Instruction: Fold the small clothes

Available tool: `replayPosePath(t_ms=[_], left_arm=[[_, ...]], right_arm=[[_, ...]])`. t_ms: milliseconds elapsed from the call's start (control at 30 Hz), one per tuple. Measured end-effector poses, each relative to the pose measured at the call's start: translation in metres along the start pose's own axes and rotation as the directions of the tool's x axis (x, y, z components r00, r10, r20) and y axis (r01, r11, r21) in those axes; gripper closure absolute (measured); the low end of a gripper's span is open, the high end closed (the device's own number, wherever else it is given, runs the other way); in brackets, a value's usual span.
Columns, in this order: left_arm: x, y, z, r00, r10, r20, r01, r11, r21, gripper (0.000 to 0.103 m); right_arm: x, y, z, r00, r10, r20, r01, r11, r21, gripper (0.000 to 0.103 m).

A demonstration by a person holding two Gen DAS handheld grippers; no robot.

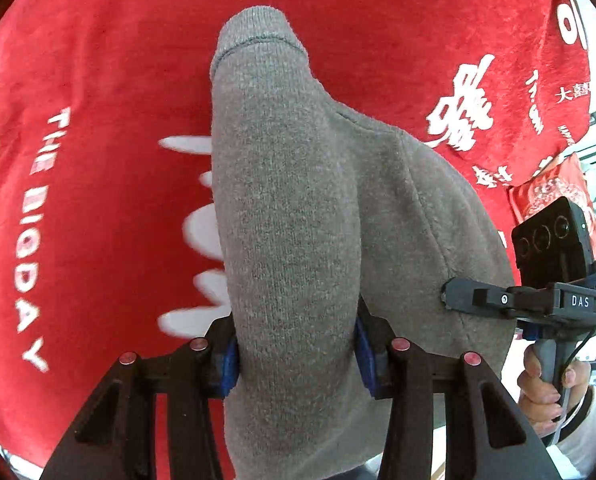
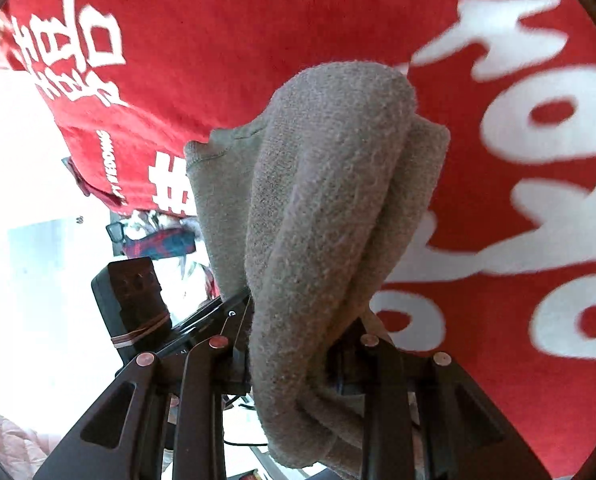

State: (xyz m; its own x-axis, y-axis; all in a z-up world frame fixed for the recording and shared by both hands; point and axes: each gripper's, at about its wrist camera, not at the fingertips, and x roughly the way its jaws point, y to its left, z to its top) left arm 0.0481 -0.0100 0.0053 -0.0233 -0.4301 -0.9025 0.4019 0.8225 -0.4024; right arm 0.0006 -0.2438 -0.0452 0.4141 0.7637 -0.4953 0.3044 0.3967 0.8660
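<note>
A grey knitted sock [image 1: 290,208] hangs between both grippers above a red cloth with white lettering [image 1: 98,80]. My left gripper [image 1: 296,354] is shut on the sock, whose cuff end points away from the camera. My right gripper [image 2: 294,344] is shut on the sock's other end [image 2: 322,208], which bunches and drapes over the fingers. The right gripper also shows in the left wrist view [image 1: 458,294], pinching the sock's edge at the right. The left gripper's body shows in the right wrist view [image 2: 134,308] at the lower left.
The red cloth [image 2: 258,20] fills the background in both views. A red patterned packet [image 1: 550,192] lies at the cloth's right edge. A dark red and blue patterned item [image 2: 162,240] lies past the cloth's edge. A bright white surface [image 2: 26,200] lies at the left.
</note>
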Motion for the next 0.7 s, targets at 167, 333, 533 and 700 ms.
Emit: replayPosePath(t_ms=[167, 333, 533, 700], left_arm=[[0.019, 0.047, -0.019, 0.994, 0.102, -0.049, -0.104, 0.994, -0.041, 0.055], [0.020, 0.076, -0.032, 0.990, 0.143, -0.011, -0.143, 0.984, -0.110, 0.055], [0.027, 0.077, -0.031, 0.986, 0.166, -0.004, -0.166, 0.985, -0.050, 0.053], [0.043, 0.087, -0.019, 0.980, 0.196, -0.016, -0.197, 0.979, -0.046, 0.024]], right_arm=[[0.057, -0.016, 0.001, 0.982, -0.174, -0.077, 0.173, 0.985, -0.023, 0.068], [0.050, -0.020, -0.003, 0.942, -0.336, -0.029, 0.334, 0.941, -0.057, 0.060], [0.052, -0.016, -0.007, 0.876, -0.480, 0.038, 0.481, 0.868, -0.126, 0.073], [0.052, -0.023, -0.001, 0.864, -0.501, 0.046, 0.502, 0.855, -0.127, 0.063]])
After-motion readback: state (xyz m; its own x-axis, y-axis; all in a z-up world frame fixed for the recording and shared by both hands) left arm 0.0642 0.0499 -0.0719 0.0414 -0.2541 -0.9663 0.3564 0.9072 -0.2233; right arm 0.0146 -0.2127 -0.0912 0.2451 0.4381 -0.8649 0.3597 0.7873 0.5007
